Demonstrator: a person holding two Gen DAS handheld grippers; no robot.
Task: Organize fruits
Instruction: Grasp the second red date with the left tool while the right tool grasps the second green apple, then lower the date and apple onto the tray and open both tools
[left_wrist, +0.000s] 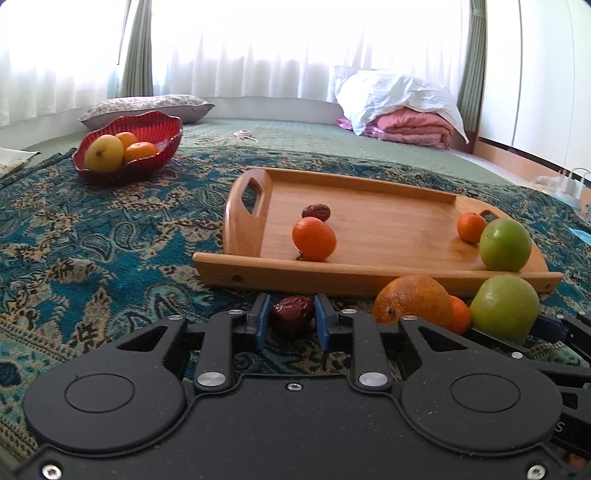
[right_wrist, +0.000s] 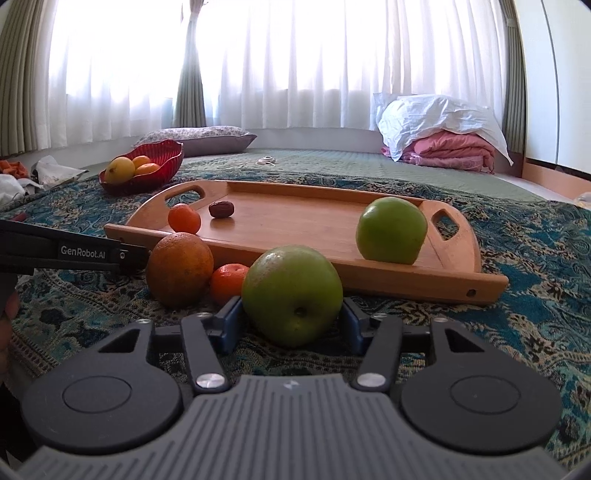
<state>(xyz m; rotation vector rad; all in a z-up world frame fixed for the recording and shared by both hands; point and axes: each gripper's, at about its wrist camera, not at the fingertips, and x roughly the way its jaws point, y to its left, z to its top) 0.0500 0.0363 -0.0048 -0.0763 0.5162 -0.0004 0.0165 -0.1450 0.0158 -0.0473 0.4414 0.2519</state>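
Observation:
My left gripper (left_wrist: 291, 319) is shut on a dark red date (left_wrist: 291, 314) low over the patterned cloth, just in front of the wooden tray (left_wrist: 369, 269). My right gripper (right_wrist: 291, 317) is shut on a green apple (right_wrist: 291, 291) resting on the cloth in front of the tray (right_wrist: 406, 277). The tray holds a small orange (left_wrist: 314, 238), a second date (left_wrist: 316, 212), another small orange (left_wrist: 471, 228) and a green apple (left_wrist: 505, 243). A large orange (left_wrist: 410, 299) and a small orange (right_wrist: 229, 280) lie on the cloth beside the gripped apple.
A red bowl (left_wrist: 155, 151) with a yellow fruit and two oranges stands at the back left. Pillows and a pink folded blanket (left_wrist: 413, 125) lie by the curtained window. The left gripper's arm (right_wrist: 74, 253) shows at the left of the right wrist view.

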